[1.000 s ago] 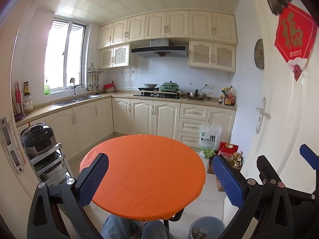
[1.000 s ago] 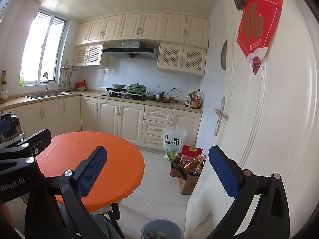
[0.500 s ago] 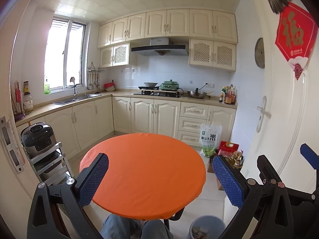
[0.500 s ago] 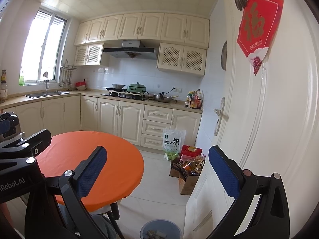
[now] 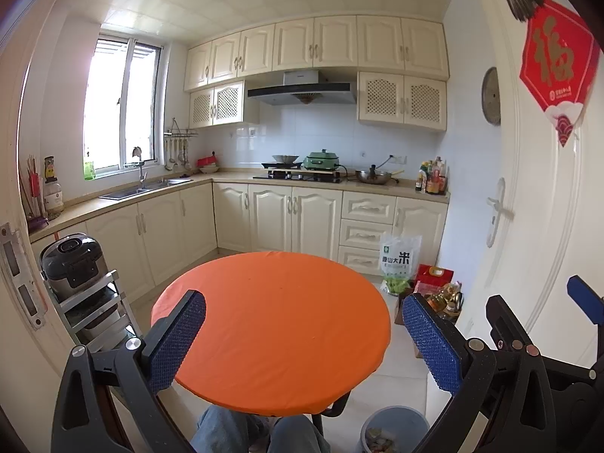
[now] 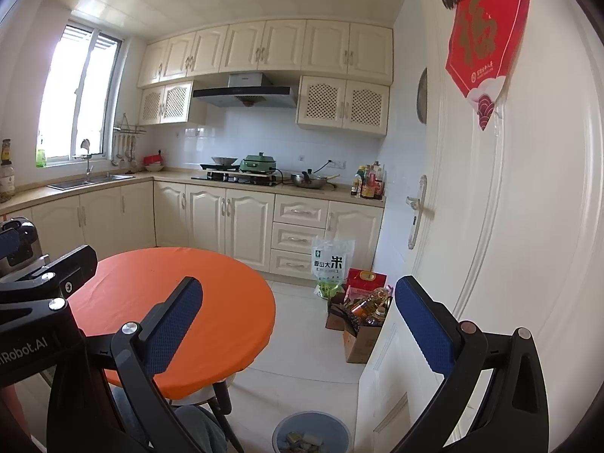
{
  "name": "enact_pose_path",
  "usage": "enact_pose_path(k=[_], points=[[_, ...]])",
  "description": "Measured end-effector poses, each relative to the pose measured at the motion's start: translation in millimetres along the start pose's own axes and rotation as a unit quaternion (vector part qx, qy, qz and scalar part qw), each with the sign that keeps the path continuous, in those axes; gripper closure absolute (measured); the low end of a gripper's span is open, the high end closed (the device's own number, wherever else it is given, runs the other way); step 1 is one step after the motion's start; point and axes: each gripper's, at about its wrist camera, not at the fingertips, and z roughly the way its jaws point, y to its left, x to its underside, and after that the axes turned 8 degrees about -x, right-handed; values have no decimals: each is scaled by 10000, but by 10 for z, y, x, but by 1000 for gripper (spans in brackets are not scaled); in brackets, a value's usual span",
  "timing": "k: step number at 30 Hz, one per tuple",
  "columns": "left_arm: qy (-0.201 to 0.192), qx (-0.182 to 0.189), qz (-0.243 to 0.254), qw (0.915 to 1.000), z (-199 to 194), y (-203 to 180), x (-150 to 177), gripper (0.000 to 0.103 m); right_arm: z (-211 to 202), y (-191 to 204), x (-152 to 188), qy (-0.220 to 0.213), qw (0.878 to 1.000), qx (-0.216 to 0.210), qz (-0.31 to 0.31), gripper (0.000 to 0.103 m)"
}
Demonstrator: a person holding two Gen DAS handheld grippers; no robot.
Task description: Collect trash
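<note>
A round table with an orange cloth point(image 5: 271, 324) point(image 6: 188, 302) stands in front of me, and nothing lies on its top. On the floor at its right side sits a blue-grey trash bin point(image 5: 392, 430) point(image 6: 311, 432) with scraps inside. My left gripper point(image 5: 302, 339) is open, held above the table's near edge, with nothing between its blue pads. My right gripper point(image 6: 298, 324) is open too, hanging over the floor to the right of the table, above the bin. The left gripper's body point(image 6: 41, 294) shows at the left of the right wrist view.
A white door point(image 6: 490, 226) stands close on the right. A rice bag point(image 6: 332, 264) and a cardboard box of bottles point(image 6: 362, 321) sit on the floor by the cabinets. A rack with a rice cooker point(image 5: 75, 268) is at the left. A person's knees point(image 5: 256, 434) are under the table.
</note>
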Motion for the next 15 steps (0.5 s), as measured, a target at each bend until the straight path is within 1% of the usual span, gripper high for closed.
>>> enact_pose_path(k=[8,15], points=[[14,-11,2,10000,24,2,37,1,41,-17,22,54,9999,-74,116,0],[35,-6,14,10000,78,18,28,1,66,-7,38,69,9999,-25,107,0]])
